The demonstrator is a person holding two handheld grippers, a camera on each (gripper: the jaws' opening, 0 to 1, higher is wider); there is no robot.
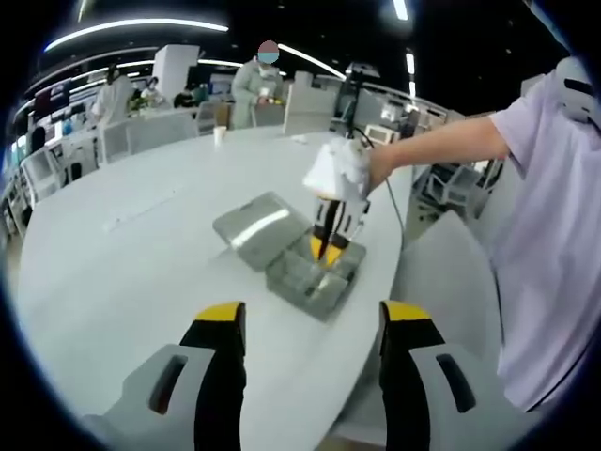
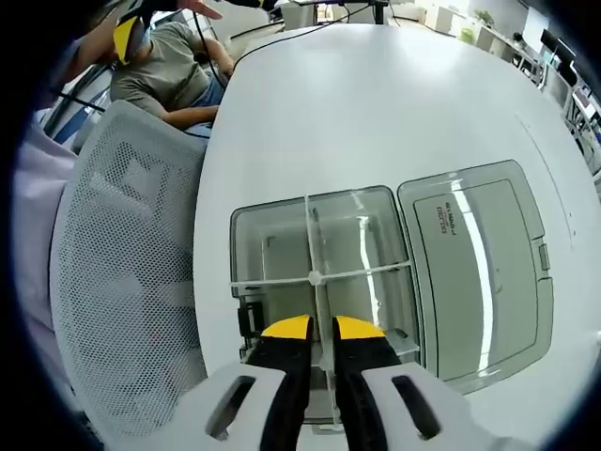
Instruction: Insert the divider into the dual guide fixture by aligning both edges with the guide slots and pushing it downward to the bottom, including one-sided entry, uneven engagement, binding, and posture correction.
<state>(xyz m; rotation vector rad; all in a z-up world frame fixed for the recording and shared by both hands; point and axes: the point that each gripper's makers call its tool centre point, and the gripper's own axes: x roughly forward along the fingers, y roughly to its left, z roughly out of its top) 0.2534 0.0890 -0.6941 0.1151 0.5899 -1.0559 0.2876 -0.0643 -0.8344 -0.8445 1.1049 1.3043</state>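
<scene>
Resting on the white table [image 2: 376,103], the dual guide fixture [image 2: 272,244] is a clear plastic box with its hinged lid [image 2: 479,272] lying open and flat just beside it. In the right gripper view, the lid carries a small block of printed or moulded text near one corner; the characters are too small to read.

Inside the fixture, a clear cross-piece runs across the width of the box, and the clear divider [image 2: 317,282] stands on edge along the length, crossing it at the centre. Together they split the interior into four compartments. No loose contents can be made out in any compartment.

The right gripper [image 2: 322,331] sits at the near end of the fixture. Its yellow-tipped jaws are drawn in narrow, one on each side of the near edge of the divider, pinching it.

In the left gripper view, the left gripper [image 1: 315,315] hangs over the table, well apart from the fixture. Its jaws stand wide with only bare table surface between them. The same view shows the right gripper from outside, held in a white-gloved hand [image 1: 340,171] and pointing downward into the fixture.

A grey mesh chair [image 2: 122,282] stands against the table edge beside the fixture.
</scene>
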